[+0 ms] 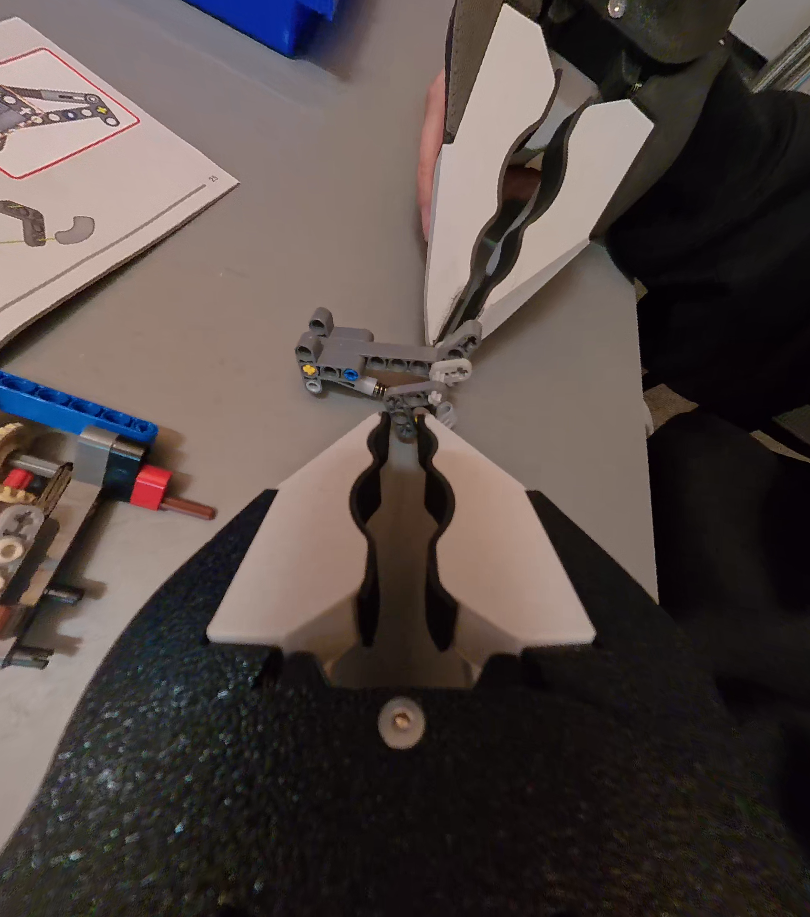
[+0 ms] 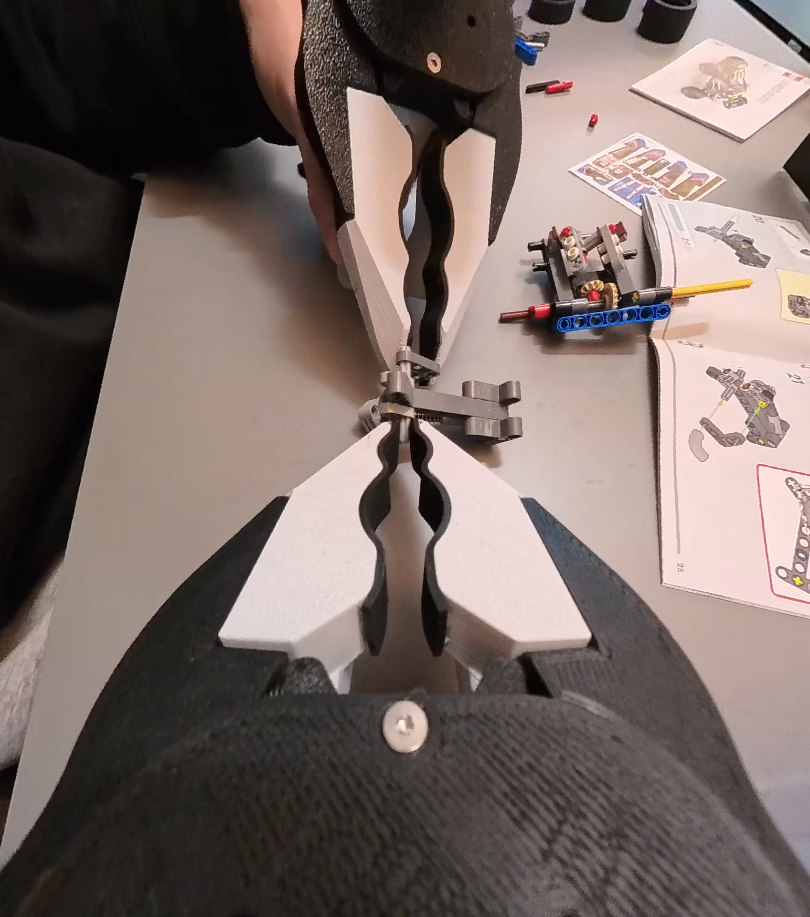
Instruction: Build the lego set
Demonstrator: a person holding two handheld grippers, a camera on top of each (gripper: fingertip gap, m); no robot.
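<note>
Our left gripper (image 1: 405, 422), white wedge fingers with wavy black pads, has its tips pinched on a dark grey link at one end of the small grey jointed beam-and-spring assembly (image 1: 373, 364), and our right gripper (image 2: 404, 429), of the same make, is clamped on the thin end opposite, so the piece hangs or rests between the two sets of tongs just over the grey table (image 2: 224, 347); we cannot tell whether it touches the surface. From the left wrist view the right gripper comes in from ahead and above, steeply tilted, its tips closed down on a bent grey link. We judge this assembly light but floppy: its hinged links and the little spring strut will swing if held at one end only, and the pins could pop loose under a twist, so the sound hold is on the stiff beams near the joints, gently. Both tools point toward each other, tips nearly meeting, with the person's black sleeve behind the far one. Off to the left gripper's left sits the bigger blue-beamed gear chassis (image 2: 606, 293) with tan gears and a red bush, and beyond it the open instruction booklet (image 2: 760, 446); a sticker sheet (image 2: 646, 171) lies farther away.
</note>
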